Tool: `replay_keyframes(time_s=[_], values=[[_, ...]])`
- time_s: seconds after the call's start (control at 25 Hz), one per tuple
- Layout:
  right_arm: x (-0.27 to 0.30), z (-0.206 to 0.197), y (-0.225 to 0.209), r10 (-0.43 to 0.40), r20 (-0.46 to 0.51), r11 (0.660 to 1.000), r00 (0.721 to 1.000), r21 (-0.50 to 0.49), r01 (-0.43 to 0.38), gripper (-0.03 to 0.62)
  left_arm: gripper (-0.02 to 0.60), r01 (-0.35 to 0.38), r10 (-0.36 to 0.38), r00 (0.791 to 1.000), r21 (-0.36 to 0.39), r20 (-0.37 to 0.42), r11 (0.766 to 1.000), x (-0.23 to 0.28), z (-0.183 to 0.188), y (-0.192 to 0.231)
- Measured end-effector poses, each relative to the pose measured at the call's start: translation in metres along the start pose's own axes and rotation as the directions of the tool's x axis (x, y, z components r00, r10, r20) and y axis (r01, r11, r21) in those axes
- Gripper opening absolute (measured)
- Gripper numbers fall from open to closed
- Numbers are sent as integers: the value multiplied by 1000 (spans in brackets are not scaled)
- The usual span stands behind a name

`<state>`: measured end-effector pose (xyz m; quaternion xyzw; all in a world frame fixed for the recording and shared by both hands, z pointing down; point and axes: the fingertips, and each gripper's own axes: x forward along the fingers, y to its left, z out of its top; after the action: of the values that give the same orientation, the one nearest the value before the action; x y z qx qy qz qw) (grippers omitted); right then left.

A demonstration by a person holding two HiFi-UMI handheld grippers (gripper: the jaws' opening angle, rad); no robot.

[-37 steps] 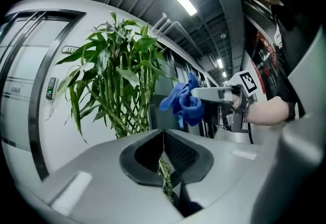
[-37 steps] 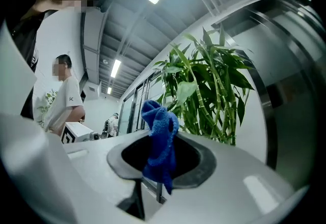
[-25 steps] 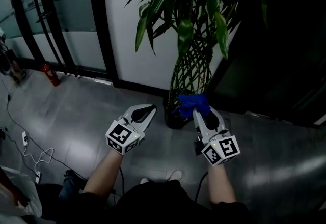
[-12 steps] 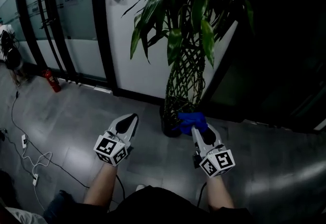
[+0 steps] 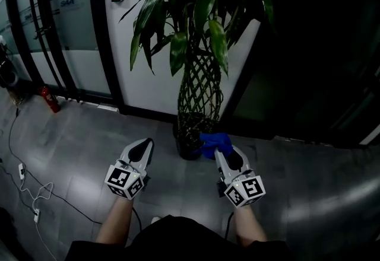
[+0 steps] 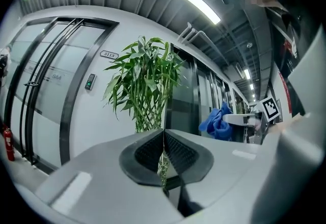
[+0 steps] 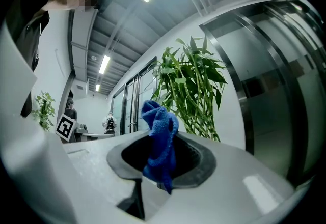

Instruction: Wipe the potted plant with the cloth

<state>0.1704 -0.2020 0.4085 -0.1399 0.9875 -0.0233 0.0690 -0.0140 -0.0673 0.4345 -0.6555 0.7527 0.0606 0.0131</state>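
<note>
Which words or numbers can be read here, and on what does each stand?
No text reads clearly.
Print on the glass door: too blurred to read.
Small wall plate: too small to read.
Marker cubes: patterns only, no words.

Left gripper (image 6: pixel 163 137), jaws together and empty; potted plant (image 6: pixel 145 80) beyond; blue cloth (image 6: pixel 216 122) seemingly in right gripper (image 6: pixel 230 118).

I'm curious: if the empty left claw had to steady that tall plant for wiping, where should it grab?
Probably the braided trunk, low down below the leaves, coming from its left. It stands upright and bare there, and the left gripper, now shut, sits on that side; its jaws would have to open first.
</note>
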Motion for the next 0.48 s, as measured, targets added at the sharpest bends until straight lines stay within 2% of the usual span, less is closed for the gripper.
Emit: replay_keyframes(time_s=[0.12, 0.48], values=[[-1, 2, -4, -2, 2, 1000, 1000, 2, 2, 109, 12, 13, -13, 1000, 17, -5, 1000, 4, 0, -8], [-2, -9, -6, 1, -16, 1000, 1000, 11, -1, 109, 12, -7, 7, 1000, 35, -9, 999, -2, -1, -8]])
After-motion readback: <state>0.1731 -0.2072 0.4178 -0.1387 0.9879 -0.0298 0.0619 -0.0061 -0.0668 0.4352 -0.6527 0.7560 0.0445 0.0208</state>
